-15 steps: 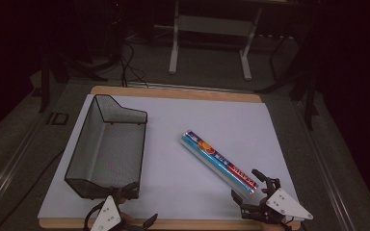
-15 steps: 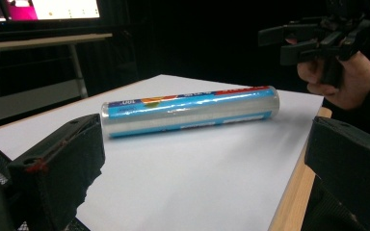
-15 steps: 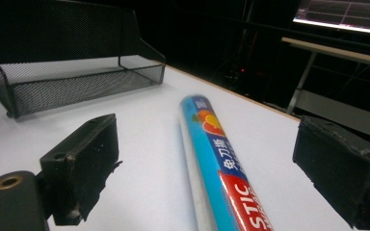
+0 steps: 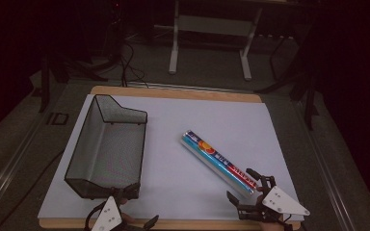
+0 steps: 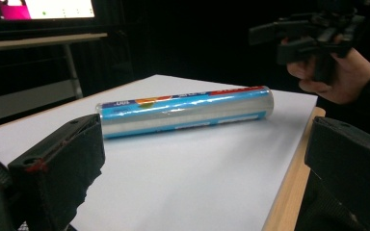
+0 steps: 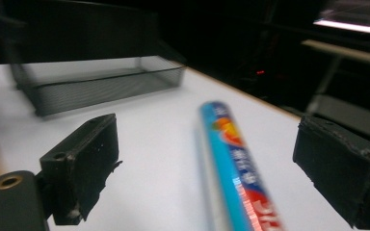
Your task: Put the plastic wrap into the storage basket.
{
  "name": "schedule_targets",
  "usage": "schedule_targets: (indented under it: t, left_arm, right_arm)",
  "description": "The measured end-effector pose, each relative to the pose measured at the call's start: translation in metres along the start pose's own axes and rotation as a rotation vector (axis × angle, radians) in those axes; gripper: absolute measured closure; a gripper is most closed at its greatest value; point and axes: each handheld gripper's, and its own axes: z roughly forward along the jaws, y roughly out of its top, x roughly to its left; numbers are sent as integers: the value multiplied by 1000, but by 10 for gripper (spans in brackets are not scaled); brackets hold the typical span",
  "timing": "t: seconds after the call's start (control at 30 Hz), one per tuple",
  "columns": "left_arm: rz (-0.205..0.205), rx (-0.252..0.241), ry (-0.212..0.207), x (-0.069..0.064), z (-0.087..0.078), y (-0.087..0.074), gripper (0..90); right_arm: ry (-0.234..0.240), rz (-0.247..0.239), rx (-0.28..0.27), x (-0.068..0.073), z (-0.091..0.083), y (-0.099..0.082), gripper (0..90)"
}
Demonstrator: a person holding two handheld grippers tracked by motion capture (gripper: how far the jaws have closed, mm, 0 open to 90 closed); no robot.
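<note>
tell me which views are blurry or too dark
High view: room beyond the table is dark, the white top evenly lit and sharp. Left gripper view: roll crisp, with a glare streak along its wrap; background black. Right gripper view: soft all over, roll and basket smeared.

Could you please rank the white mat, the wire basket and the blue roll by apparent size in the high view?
1. White mat
2. Wire basket
3. Blue roll

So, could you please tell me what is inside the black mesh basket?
The mesh basket looks empty: only its mesh floor shows. The corner behind its near wall is partly hidden.
</note>
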Motion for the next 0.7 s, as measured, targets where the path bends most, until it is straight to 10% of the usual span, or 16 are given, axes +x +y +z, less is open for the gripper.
schedule_targets:
  t: [0.7]
  left_arm:
    - [-3,1,-32,-5,3,0,7]
  right_arm:
    - [18,21,268,-28,57,30,189]
